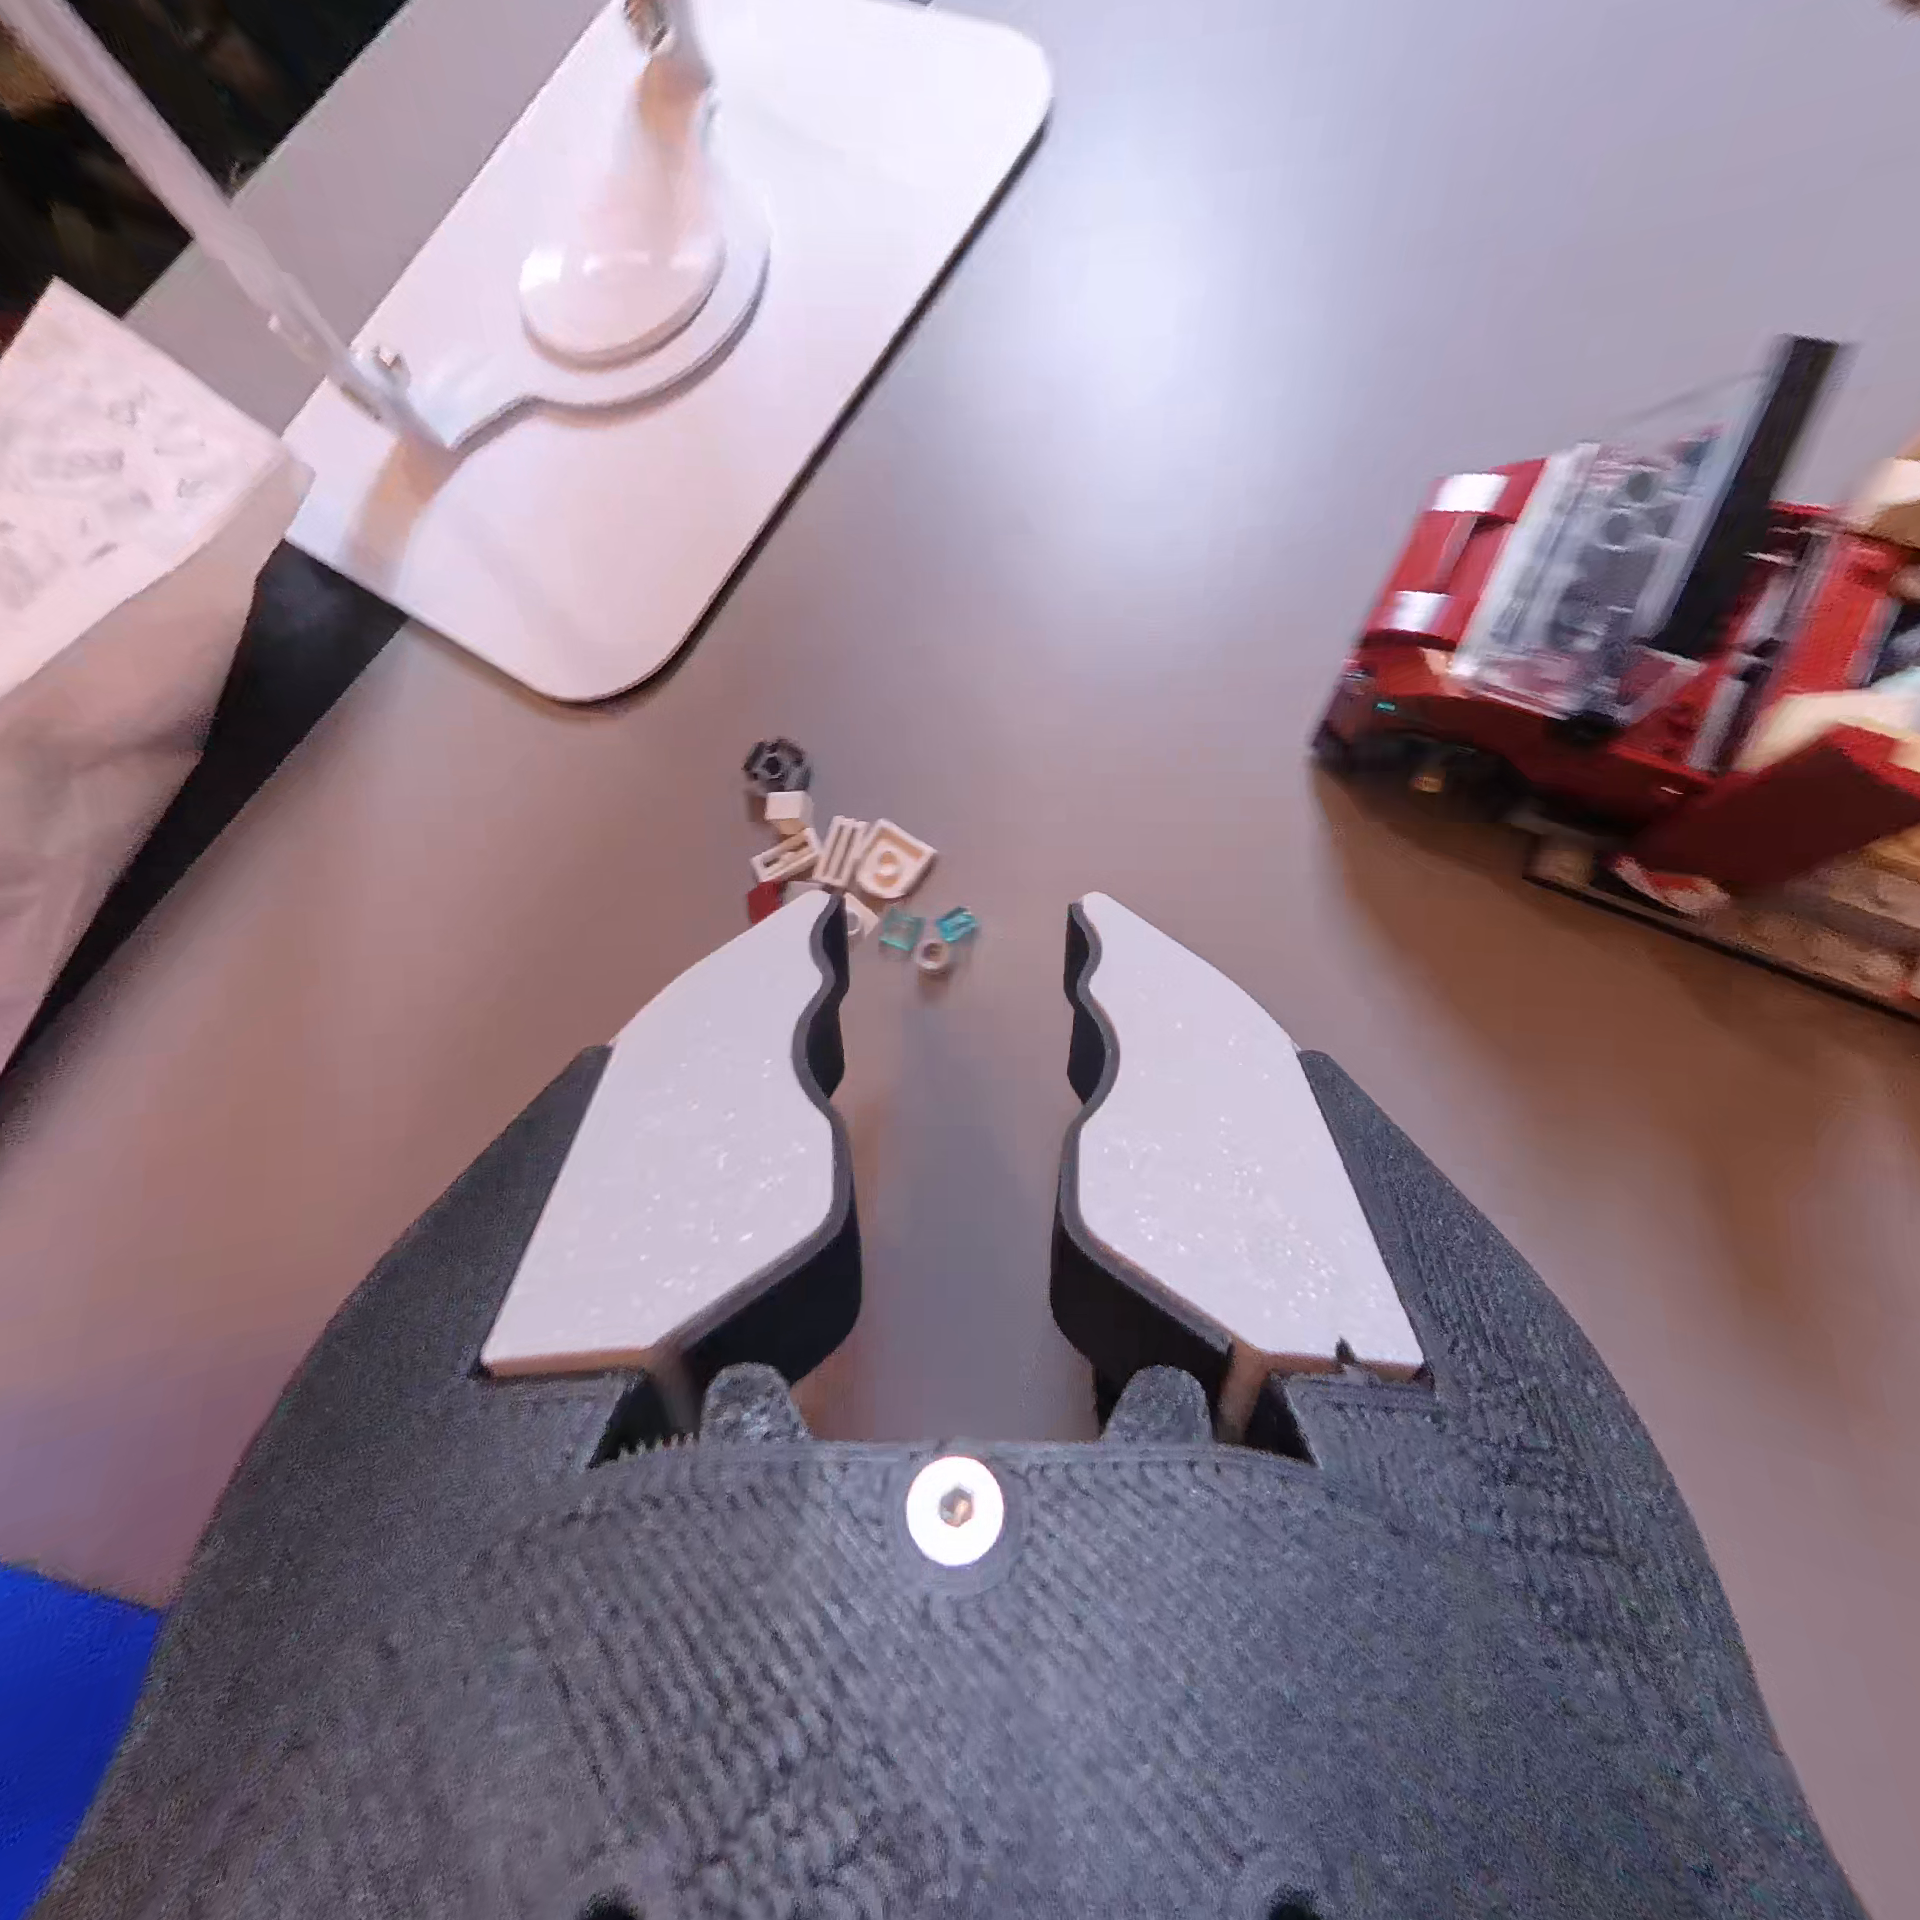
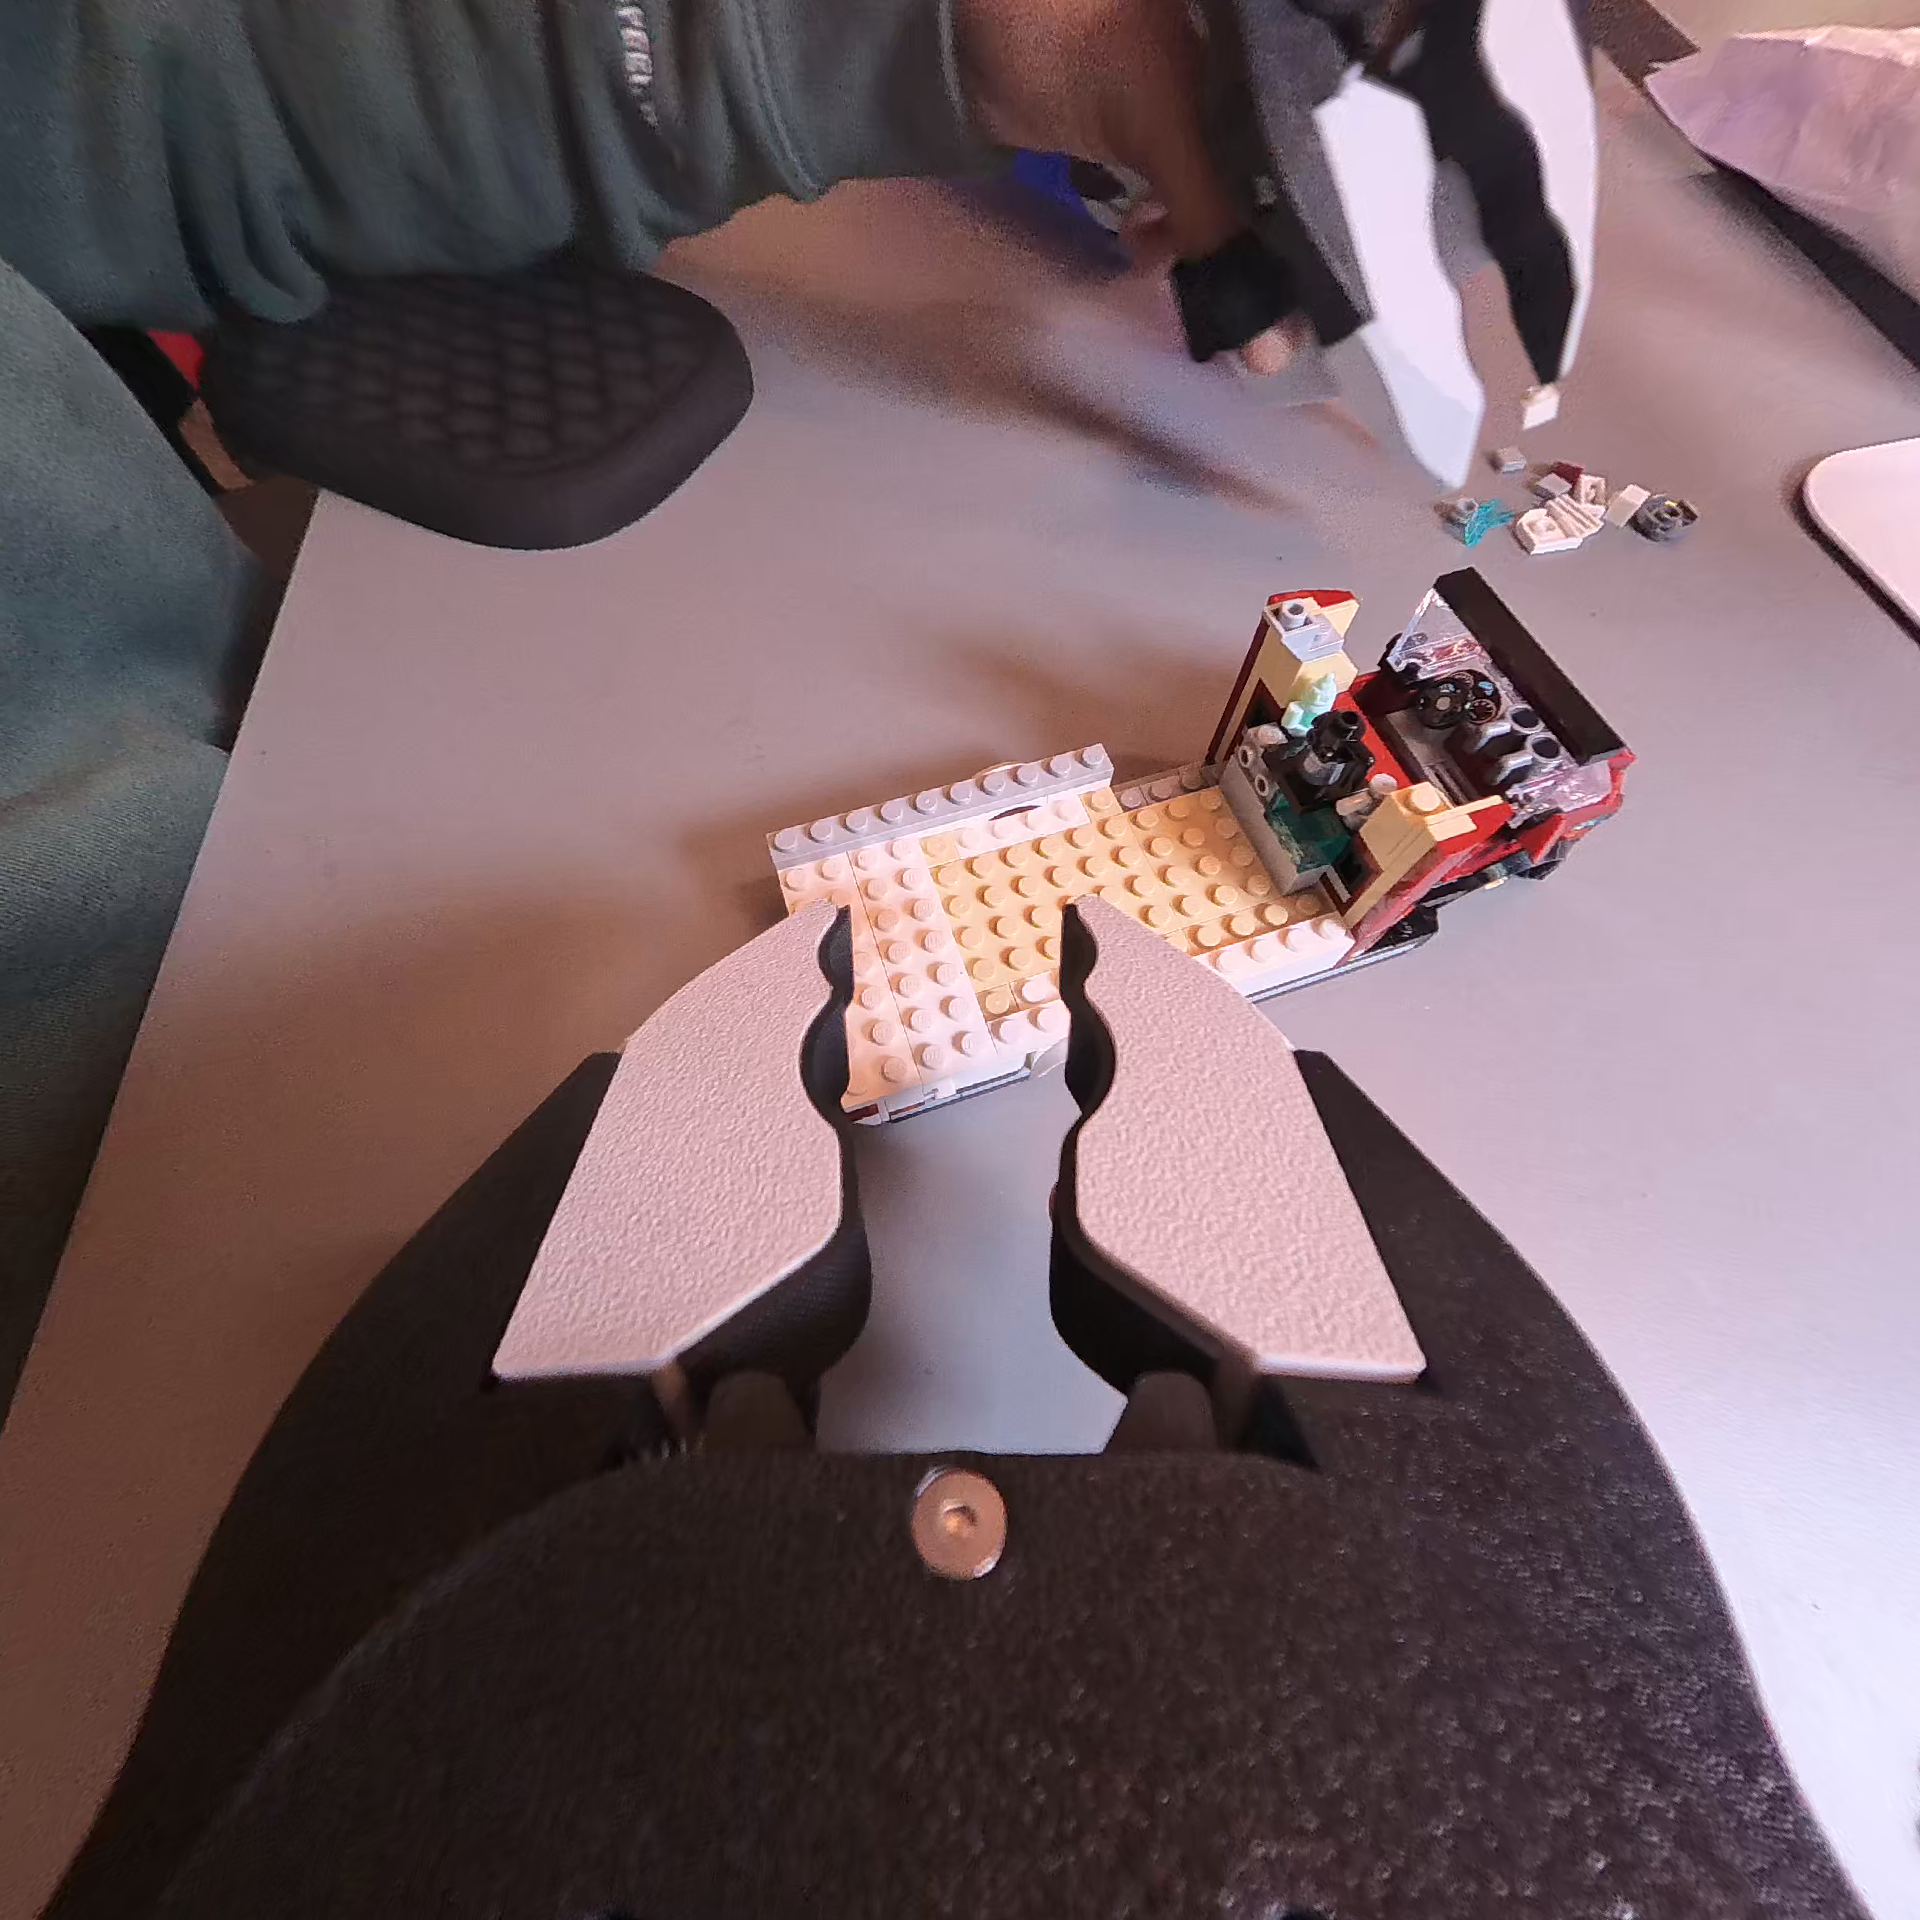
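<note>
My left gripper (image 1: 956, 914) is open, with nothing between its pads. It hovers just short of a small pile of loose brick pieces (image 1: 842, 862), white, grey, red and clear teal. In the right wrist view the left gripper (image 2: 1501, 426) stands open over that pile (image 2: 1558, 509), with a small white piece (image 2: 1540, 405) by one fingertip. My right gripper (image 2: 956, 914) is open over the rear of a brick vehicle's tan and white studded floor (image 2: 1039, 883). The floor runs on under and past both fingers. The vehicle's red cab (image 2: 1455, 748) is at the far end. The vehicle shows blurred in the left wrist view (image 1: 1621, 675).
A white stand's flat base (image 1: 675, 343) sits beyond the pile and shows at the right edge (image 2: 1870, 509). A printed sheet on a white bag (image 1: 104, 488) lies at the left. A person's green sleeve (image 2: 416, 125) and a black mesh chair (image 2: 468, 405) are at the table's far side.
</note>
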The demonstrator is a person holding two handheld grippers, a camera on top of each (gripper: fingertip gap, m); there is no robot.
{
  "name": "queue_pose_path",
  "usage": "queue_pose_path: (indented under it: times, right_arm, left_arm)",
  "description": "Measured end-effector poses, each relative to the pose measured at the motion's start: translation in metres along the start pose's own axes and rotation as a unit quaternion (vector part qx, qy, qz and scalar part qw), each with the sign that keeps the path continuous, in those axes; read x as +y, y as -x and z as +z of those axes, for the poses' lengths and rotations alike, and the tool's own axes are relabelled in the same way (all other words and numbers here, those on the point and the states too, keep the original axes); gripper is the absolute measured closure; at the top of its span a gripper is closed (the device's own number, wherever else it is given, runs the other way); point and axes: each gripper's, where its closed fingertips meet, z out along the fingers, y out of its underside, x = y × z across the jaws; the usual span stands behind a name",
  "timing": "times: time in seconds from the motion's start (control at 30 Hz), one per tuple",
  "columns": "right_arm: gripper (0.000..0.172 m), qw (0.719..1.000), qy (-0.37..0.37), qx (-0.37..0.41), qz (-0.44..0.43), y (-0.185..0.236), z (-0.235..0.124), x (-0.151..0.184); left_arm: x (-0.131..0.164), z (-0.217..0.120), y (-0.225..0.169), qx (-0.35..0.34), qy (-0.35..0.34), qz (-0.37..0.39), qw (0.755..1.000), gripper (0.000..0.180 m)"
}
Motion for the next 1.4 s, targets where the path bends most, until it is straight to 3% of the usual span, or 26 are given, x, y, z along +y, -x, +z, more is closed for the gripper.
queue_pose_path:
  times: [0.2, 0.53, 0.6, 0.73, 0.8, 0.9, 1.0, 1.13, 1.23, 1.3, 1.4]
  right_arm:
    - [0.133, 1.000, 0.001, 0.003, 0.001, -0.001, 0.002, 0.001]
    - [0.133, 1.000, 0.004, 0.006, -0.001, 0.001, 0.004, 0.001]
    - [0.133, 1.000, 0.005, 0.004, 0.001, 0.001, 0.004, 0.002]
    - [0.133, 1.000, 0.005, 0.001, 0.000, 0.001, 0.004, 0.003]
    - [0.134, 1.000, 0.004, 0.000, 0.000, 0.001, 0.004, 0.003]
    - [0.134, 1.000, 0.002, 0.004, -0.001, -0.001, 0.003, 0.003]
    - [0.134, 1.000, 0.014, 0.004, -0.008, -0.001, 0.003, 0.008]
    - [0.134, 0.999, 0.032, -0.027, -0.019, 0.011, 0.005, 0.014]
    - [0.134, 0.998, 0.047, -0.027, -0.040, 0.015, 0.009, 0.017]
    - [0.134, 0.996, 0.066, -0.016, -0.059, 0.017, 0.013, 0.020]
    - [0.138, 0.992, 0.090, 0.001, -0.092, 0.017, 0.014, 0.023]
  left_arm:
    - [0.009, -0.016, -0.032, 0.016, -0.027, 0.064, 0.997, 0.132]
    - [0.022, 0.013, -0.011, 0.040, -0.009, 0.000, 0.999, 0.097]
    - [0.025, 0.013, -0.018, 0.071, 0.000, -0.028, 0.997, 0.089]
    - [0.015, 0.000, -0.020, 0.065, -0.034, -0.023, 0.997, 0.088]
    - [0.010, -0.008, -0.024, 0.074, -0.049, -0.025, 0.996, 0.092]
    - [0.000, -0.026, -0.054, 0.130, -0.078, 0.009, 0.988, 0.118]
    - [-0.010, -0.050, -0.103, 0.208, -0.094, 0.058, 0.972, 0.138]
    - [-0.013, -0.075, -0.175, 0.286, -0.096, 0.132, 0.944, 0.143]
    - [0.001, -0.072, -0.204, 0.275, -0.060, 0.222, 0.934, 0.142]
    - [0.005, -0.067, -0.210, 0.261, -0.042, 0.240, 0.934, 0.141]
    - [0.007, -0.056, -0.191, 0.225, -0.034, 0.243, 0.943, 0.138]
